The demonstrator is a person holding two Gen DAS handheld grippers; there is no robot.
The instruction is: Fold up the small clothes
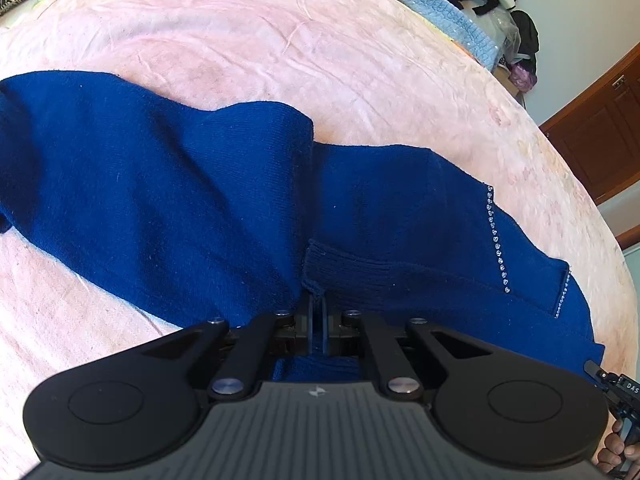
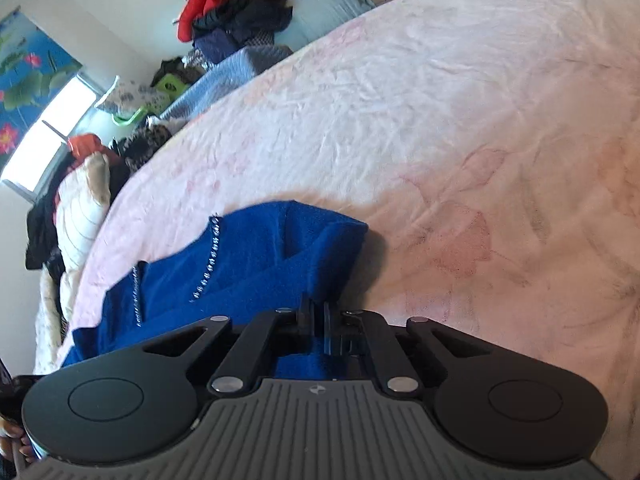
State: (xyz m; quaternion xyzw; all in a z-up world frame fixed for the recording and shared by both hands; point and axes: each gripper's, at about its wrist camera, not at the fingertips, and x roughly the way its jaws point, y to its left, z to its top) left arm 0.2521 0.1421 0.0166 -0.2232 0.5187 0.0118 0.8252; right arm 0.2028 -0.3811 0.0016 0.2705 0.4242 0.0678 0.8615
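A dark blue knit garment (image 1: 160, 184) with a line of small rhinestones (image 1: 496, 236) lies spread on a pink bedcover (image 1: 280, 40). My left gripper (image 1: 318, 308) is shut on the garment's ribbed near edge, with blue cloth pinched between its fingers. In the right wrist view the same blue garment (image 2: 248, 268) is bunched, its rhinestone trim (image 2: 206, 272) on the left. My right gripper (image 2: 318, 312) is shut on a fold of it, and blue cloth shows between the pads.
Piled clothes (image 2: 236, 8) and a light blue knit blanket (image 1: 452, 16) lie at the bed's far side. A wooden cabinet (image 1: 600, 136) stands at the right. A pillow (image 2: 84, 216) rests by the window. A hand (image 1: 612, 452) shows at the lower right.
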